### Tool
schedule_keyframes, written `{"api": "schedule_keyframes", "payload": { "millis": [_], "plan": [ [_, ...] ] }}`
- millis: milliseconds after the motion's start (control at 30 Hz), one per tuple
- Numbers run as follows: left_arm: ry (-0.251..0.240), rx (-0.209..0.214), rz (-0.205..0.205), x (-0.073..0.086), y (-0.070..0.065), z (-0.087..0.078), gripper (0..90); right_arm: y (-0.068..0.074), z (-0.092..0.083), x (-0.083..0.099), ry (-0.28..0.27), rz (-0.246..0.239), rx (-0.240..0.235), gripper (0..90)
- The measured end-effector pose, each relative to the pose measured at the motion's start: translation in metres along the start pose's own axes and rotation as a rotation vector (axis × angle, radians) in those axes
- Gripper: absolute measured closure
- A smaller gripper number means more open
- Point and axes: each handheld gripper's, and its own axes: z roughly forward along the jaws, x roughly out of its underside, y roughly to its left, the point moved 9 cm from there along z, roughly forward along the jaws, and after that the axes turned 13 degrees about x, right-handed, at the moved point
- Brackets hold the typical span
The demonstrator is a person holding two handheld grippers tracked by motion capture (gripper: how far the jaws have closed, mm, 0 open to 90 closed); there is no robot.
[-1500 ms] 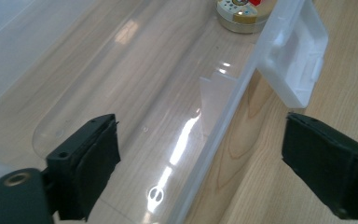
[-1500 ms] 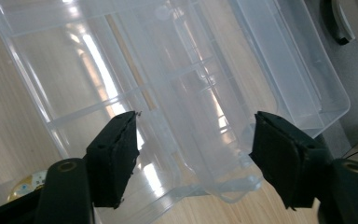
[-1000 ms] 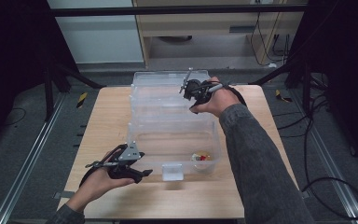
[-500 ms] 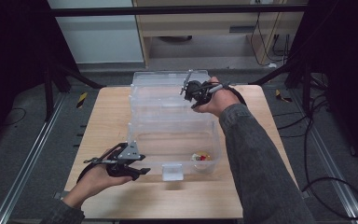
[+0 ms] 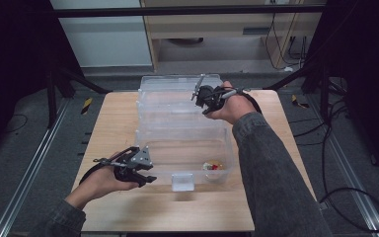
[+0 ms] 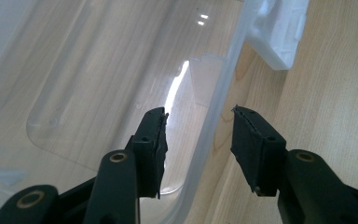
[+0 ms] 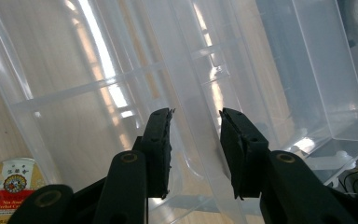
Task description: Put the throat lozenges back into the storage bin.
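A clear plastic storage bin (image 5: 182, 148) sits mid-worktop (image 5: 108, 123), its hinged lid (image 5: 177, 91) thrown open toward the far edge. The left hand-held gripper (image 5: 145, 178) rests low at the bin's near-left corner — its jaws stand apart, straddling the bin's rim, one jaw inside the wall, one outside over the wood. The right hand-held gripper (image 5: 197, 94) hangs over the open lid — its jaws are parted on either side of a raised lid edge (image 7: 193, 121). A small round tin with a red label (image 5: 212, 167) lies inside the bin, near its front right corner, beside the white latch (image 5: 182, 181).
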Motion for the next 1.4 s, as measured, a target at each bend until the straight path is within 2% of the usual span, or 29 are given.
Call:
{"api": "schedule_keyframes", "payload": {
  "millis": [267,433,500,667,833,1400],
  "plan": [
    [0.027,0.012,0.008,0.003,0.002,0.008,56.8,0.0,0.0,0.001,0.001,0.003,-0.003,63.6],
    [0.028,0.007,0.009,0.005,0.004,0.009,62.8,-0.001,0.0,0.0,0.001,0.0,-0.007,64.1],
    [0.024,-0.003,0.013,0.005,0.006,0.008,64.6,-0.001,0.0,0.0,0.001,0.003,-0.007,64.5],
    [-0.001,0.022,0.005,0.006,0.005,0.009,69.0,-0.002,0.0,0.0,-0.002,0.006,-0.001,67.3],
    [0.0,0.033,0.016,0.007,0.003,0.009,77.0,-0.002,-0.001,0.0,-0.009,0.008,0.009,70.5],
    [-0.022,0.024,0.004,0.007,0.002,0.01,77.3,0.0,-0.002,-0.001,-0.022,-0.002,0.005,72.6]
  ]
}}
